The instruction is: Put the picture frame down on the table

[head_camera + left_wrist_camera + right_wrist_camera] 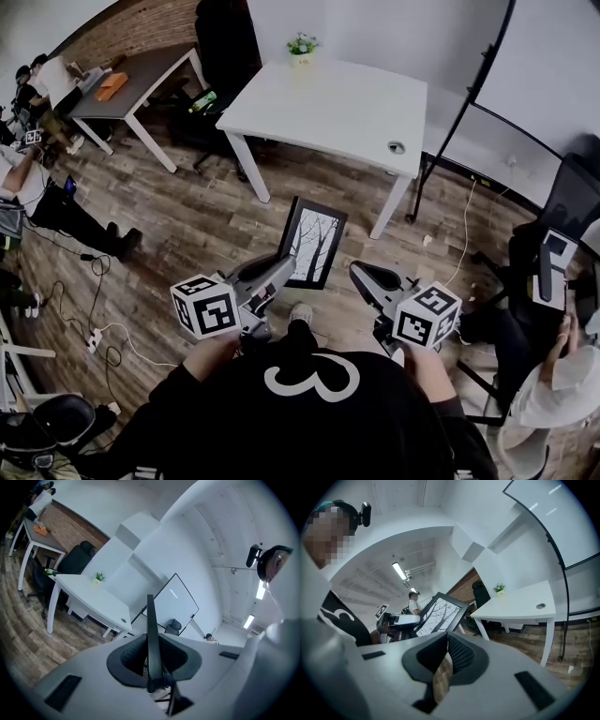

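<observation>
The picture frame (314, 242) is black with a bare-tree print, held upright in the air over the wooden floor, short of the white table (328, 103). My left gripper (281, 269) is shut on the frame's left edge. In the left gripper view the frame (151, 630) stands edge-on between the jaws. My right gripper (362, 272) hovers just right of the frame, apart from it, shut with nothing in it. In the right gripper view the frame (440, 613) shows to the left and the table (525, 603) beyond.
A small potted plant (301, 44) stands at the table's far edge, and a round grommet (397, 147) sits near its right corner. A whiteboard on a stand (525, 84) is at the right. A seated person (562, 375) is close on my right. Cables (94, 328) lie left.
</observation>
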Motion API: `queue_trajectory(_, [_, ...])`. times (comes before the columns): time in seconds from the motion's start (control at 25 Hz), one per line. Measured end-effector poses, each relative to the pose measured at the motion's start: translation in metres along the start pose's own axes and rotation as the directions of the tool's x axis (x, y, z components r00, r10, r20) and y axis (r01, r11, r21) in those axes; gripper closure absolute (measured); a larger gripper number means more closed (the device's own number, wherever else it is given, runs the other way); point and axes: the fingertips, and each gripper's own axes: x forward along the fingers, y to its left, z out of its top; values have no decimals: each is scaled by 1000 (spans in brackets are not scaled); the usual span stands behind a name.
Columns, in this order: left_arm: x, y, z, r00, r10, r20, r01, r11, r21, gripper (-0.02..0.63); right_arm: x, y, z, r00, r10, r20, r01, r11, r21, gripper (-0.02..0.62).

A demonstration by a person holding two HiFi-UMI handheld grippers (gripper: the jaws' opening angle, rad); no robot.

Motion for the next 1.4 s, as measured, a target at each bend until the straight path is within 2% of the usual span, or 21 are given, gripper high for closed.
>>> queue_trajectory(0.16, [21,34,29,999,-19,-38,19,1000,-4,526,34,-29,15,999,-33,12,33,999,35,571])
queue_trajectory(0.36, [31,61,41,998,-38,-55,39,999,20,526,62,-46,14,998,-55,10,55,998,43,571])
queue_trajectory(0.56, [41,117,96,997,-60,-53,58,998,-30,527,128,-65,45,996,-83,-32,84,996,39,571])
queue_trajectory(0.72, [40,144,118,996,-77,-43,76,996,-37,526,162,-69,58,995,-86,-45,87,996,20,571])
queue_trajectory(1.0, [44,159,141,992,-125,-27,123,991,-42,526,182,-71,70,993,-115,-33,116,993,17,571])
queue_trajectory(1.4, [60,174,161,994,-111,-13,111,993,-40,527,183,-95,89,991,-136,-4,136,991,15,571])
